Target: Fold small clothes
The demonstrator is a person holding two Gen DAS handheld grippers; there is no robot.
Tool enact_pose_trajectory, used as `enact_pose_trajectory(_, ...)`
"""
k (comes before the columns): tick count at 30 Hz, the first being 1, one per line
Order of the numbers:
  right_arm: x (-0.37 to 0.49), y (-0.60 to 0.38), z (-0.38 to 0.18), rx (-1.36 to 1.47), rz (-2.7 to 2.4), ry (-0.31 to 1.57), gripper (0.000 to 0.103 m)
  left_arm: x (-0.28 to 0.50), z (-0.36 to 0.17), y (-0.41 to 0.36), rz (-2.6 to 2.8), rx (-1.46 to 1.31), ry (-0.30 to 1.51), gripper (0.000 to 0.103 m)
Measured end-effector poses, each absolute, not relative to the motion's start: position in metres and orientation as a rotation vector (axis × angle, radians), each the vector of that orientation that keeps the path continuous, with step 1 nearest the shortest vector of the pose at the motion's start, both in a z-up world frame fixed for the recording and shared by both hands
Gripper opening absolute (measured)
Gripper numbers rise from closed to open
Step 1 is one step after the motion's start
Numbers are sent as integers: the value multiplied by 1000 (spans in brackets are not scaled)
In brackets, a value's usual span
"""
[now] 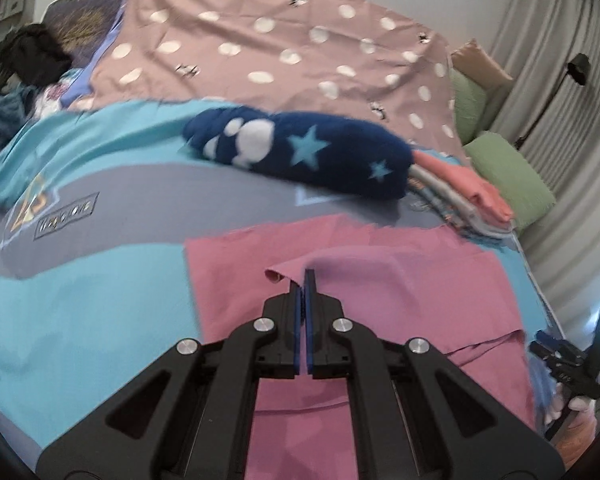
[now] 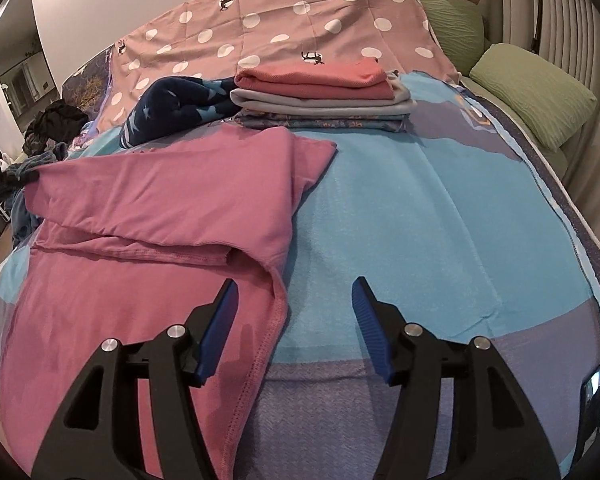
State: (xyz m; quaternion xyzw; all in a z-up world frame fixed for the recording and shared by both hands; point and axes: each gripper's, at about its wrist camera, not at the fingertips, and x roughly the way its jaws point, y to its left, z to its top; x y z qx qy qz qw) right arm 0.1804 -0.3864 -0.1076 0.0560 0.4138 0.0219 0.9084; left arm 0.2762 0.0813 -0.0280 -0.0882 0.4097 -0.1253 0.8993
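A pink garment (image 1: 400,280) lies spread on the bed, with one part folded over. My left gripper (image 1: 303,280) is shut on a raised corner of that garment and holds it above the rest. In the right wrist view the same pink garment (image 2: 148,208) fills the left half, its upper layer lifted toward the left edge. My right gripper (image 2: 294,292) is open and empty, just above the garment's hemmed right edge and the blue blanket. The right gripper also shows at the far right of the left wrist view (image 1: 568,356).
A stack of folded clothes (image 2: 320,96) and a navy star-patterned fleece (image 2: 172,108) lie beyond the garment. A dotted pink sheet (image 2: 284,20) covers the far bed. Green pillows (image 2: 536,88) sit at the right edge. Dark clothes (image 1: 24,56) are piled at far left.
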Motion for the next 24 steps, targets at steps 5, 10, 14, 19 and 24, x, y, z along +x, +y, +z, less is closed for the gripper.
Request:
enact_pose_trajectory(5, 183, -382, -112, 109, 51, 870, 60, 281, -64, 89, -85, -54, 916, 33)
enact_pose_trajectory(10, 195, -373, -121, 53, 17, 897, 60, 275, -84, 59, -110, 85, 935, 54)
enact_pose_trajectory(14, 212, -364, -129, 16, -48, 897, 60, 274, -105, 33, -49, 234, 917, 59)
enact_pose_trajectory(19, 210, -378, -130, 35, -290, 887, 60, 277, -107, 49, -75, 110, 929, 61)
enact_pose_trajectory(24, 195, -379, -129, 76, -212, 911, 59, 272, -110, 44, -56, 145, 908, 61)
